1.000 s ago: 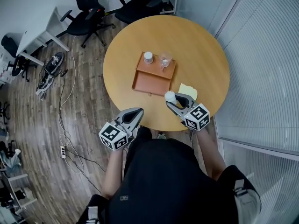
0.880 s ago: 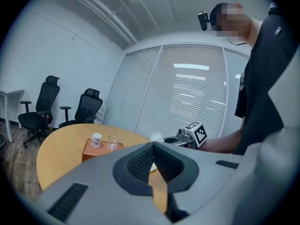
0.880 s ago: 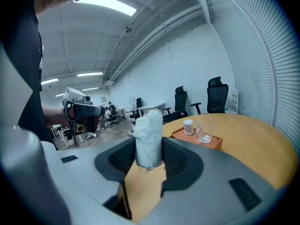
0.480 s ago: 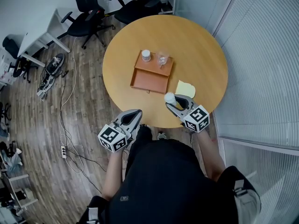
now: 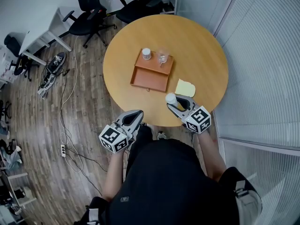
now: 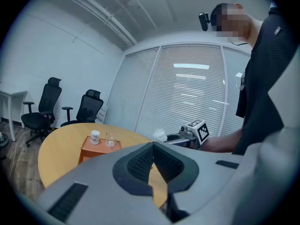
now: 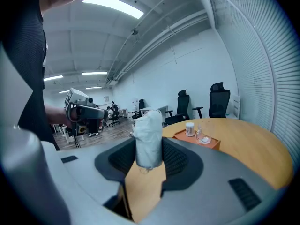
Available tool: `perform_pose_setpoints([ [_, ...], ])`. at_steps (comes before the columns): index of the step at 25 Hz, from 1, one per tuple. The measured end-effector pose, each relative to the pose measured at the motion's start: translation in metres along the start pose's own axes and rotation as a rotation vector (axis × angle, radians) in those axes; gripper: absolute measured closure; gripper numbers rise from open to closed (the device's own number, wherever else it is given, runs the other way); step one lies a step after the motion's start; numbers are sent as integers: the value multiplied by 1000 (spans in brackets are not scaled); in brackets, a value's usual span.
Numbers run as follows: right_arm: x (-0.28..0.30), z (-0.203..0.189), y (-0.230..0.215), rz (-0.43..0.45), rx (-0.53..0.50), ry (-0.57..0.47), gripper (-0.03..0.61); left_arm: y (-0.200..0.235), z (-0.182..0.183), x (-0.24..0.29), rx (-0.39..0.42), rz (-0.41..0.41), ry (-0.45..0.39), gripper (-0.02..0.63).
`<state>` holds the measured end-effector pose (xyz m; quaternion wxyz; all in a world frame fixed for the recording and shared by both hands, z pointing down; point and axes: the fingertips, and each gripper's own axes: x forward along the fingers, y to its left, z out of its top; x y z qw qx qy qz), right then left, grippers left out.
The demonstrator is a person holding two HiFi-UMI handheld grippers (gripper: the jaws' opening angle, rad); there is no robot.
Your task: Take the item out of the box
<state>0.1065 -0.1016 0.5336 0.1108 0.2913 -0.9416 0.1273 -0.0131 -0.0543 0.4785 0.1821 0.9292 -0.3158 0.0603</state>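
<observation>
An orange-brown open box (image 5: 151,75) lies near the middle of the round wooden table (image 5: 201,46). On the box's far rim stand a white cup (image 5: 146,54) and a clear glass (image 5: 162,57). My right gripper (image 5: 172,102) hovers over the table's near edge, shut on a white wrapped item (image 5: 170,98). The right gripper view shows that item (image 7: 148,136) upright between the pads, with the box (image 7: 197,138) farther off. My left gripper (image 5: 136,114) hangs just off the table's near edge, shut and holding nothing. Its closed tips (image 6: 152,146) point towards the box (image 6: 96,149).
A pale yellow cloth (image 5: 185,88) lies on the table right of the box, close to my right gripper. Black office chairs (image 5: 89,8) stand beyond the table. Cables and a power strip (image 5: 62,151) lie on the wood floor to the left. A blinds-covered glass wall (image 5: 262,69) runs along the right.
Both grippers keep about the same places, the right one still holding the white item. Only the head view has shifted a little.
</observation>
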Motion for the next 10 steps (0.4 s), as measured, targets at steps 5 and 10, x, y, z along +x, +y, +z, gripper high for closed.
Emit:
perform_pose_setpoints([
  [5,0,-3,2,8,-6,0,419,0,-3,-2,-2,12,-2,607],
  [10,-1,-10,4,5,-1,8,419,-1,-4,-2,-1,12,-3,607],
])
